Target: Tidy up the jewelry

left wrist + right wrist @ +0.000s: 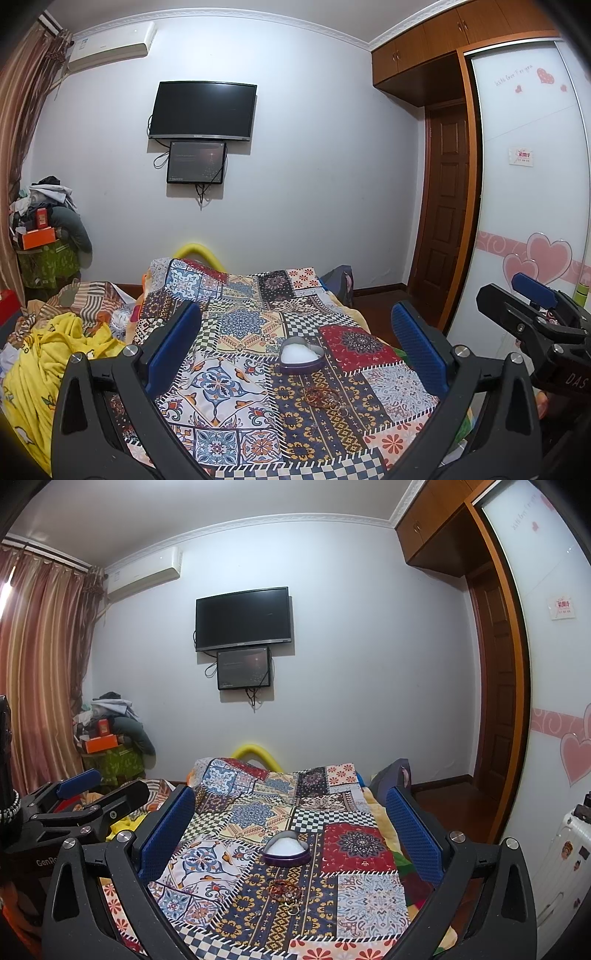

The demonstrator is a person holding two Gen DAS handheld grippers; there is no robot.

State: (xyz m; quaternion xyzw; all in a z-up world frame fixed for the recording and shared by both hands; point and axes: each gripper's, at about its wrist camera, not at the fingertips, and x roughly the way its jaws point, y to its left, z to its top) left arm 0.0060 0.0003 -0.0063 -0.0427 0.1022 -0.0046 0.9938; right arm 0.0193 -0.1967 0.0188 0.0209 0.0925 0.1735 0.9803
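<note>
Hand-held grippers (two), one box

A purple heart-shaped tin box with white padding inside sits open and upright on the patchwork cloth. Just nearer the cameras, apart from it, a small pile of thin orange-gold bangles and rings lies flat, overlapping one another.

Your left gripper is spread wide, its blue-padded fingers far apart and gripping nothing. Your right gripper is equally wide, fingers empty. The two are side by side, level, each showing at the edge of the other's view.
</note>
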